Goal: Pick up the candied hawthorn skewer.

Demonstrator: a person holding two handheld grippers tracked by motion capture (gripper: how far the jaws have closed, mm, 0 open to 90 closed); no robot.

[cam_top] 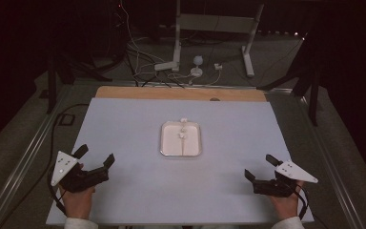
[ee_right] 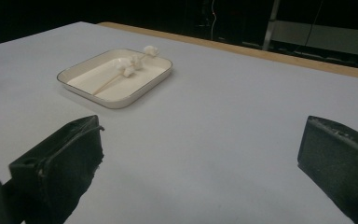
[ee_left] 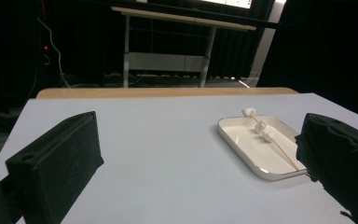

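Two grippers near the front edge of the tabletop (cam_top: 124,200): left gripper (cam_top: 96,160) and right gripper (cam_top: 259,167), jaws spread wide, grasping nothing. Nothing started, judging by that. Farther in, at mid-tabletop, one white tray (cam_top: 165,143); inside, one skewer (cam_top: 184,145) with two or three marshmallow-like white pieces (cam_top: 183,134).

The worktop (cam_top: 138,191) wears a smooth, matt pale grey-blue sheet; along the upper edge of it bare wood (cam_top: 181,93) shows. At the centre, the tray (cam_top: 164,143) looks like glossy white enamel with a thin dark rim. On it lies a thin wooden skewer (ee_left: 282,151) carrying soft, matt white lumps (ee_left: 266,134). The left claw (cam_top: 95,157) and right claw (cam_top: 260,167) have matt black, slightly rough jaws.
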